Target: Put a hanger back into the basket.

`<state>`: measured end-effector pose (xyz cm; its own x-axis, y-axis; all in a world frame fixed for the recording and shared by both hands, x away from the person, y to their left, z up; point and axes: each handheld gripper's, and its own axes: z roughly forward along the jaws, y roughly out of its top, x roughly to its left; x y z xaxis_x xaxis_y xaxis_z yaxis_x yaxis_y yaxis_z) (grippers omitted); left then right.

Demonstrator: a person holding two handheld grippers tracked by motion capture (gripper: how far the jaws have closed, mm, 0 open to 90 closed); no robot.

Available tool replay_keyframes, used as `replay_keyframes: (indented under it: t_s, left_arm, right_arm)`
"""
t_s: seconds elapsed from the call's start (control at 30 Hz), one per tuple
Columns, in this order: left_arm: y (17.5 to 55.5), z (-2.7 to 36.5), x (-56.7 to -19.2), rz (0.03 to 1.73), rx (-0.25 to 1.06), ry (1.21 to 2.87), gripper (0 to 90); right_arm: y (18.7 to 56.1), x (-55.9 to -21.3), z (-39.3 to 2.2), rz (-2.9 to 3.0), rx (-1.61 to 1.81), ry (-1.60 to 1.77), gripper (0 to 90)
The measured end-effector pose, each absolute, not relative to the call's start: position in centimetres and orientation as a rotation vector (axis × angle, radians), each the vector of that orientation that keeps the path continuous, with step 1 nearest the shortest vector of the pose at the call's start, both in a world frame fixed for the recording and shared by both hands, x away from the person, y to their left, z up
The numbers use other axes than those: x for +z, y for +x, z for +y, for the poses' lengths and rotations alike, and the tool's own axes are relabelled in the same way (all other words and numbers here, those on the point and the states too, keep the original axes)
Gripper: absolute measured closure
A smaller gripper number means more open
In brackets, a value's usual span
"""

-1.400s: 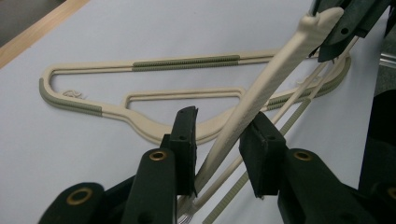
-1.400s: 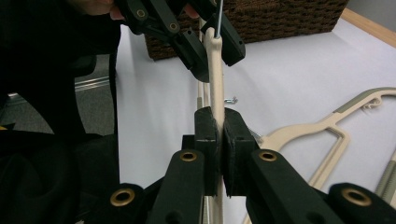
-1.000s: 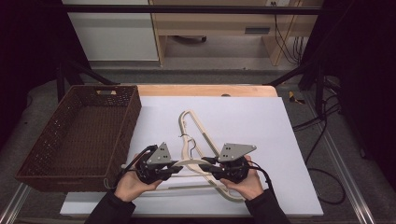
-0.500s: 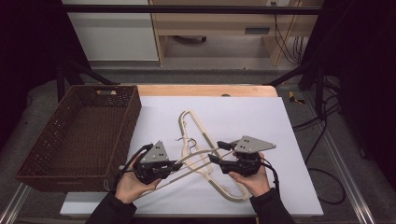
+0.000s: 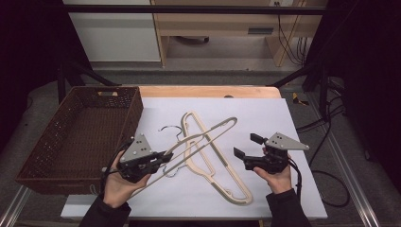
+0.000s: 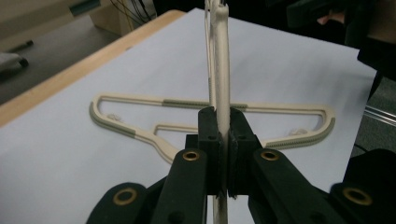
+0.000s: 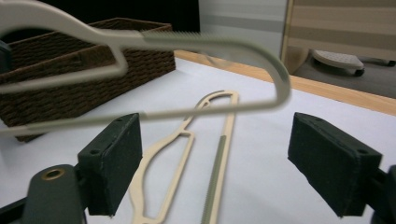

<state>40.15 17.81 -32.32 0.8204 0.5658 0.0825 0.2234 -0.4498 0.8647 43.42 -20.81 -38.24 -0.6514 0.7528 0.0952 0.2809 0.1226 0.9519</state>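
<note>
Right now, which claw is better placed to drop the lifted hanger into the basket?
Left. The left claw is shut on the raised hanger and sits beside the basket. The right claw, jaws just opened, holds nothing and is farther away.

A lab recording bay: black frame bars (image 5: pixel 189 9) overhead, loose cables (image 5: pixel 326 123) at right, white-covered worktop (image 5: pixel 283 118).

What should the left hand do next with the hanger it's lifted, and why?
Probably carry it left toward the basket. The left gripper is shut on the raised hanger, which crosses above the second hanger lying flat on the table. The right gripper has just been opening with nothing between its fingers.
</note>
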Motion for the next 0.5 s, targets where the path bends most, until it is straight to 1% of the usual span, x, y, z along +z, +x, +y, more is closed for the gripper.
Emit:
replay_keyframes:
  t_s: [0.23,0.33,0.5]
  left_arm:
    - [39.9,19.1,-29.2,0.577,0.511,2.019,86.5]
    - [40.4,20.2,-27.7,0.577,0.497,1.995,86.5]
    - [41.2,21.8,-26.6,0.582,0.507,1.971,86.5]
  right_arm:
    - [43.2,-38.2,-21.8,1.962,1.522,1.046,11.0]
    - [43.2,-38.3,-22.2,1.960,1.515,1.056,10.7]
    - [43.0,-38.4,-22.6,1.952,1.512,1.060,9.9]
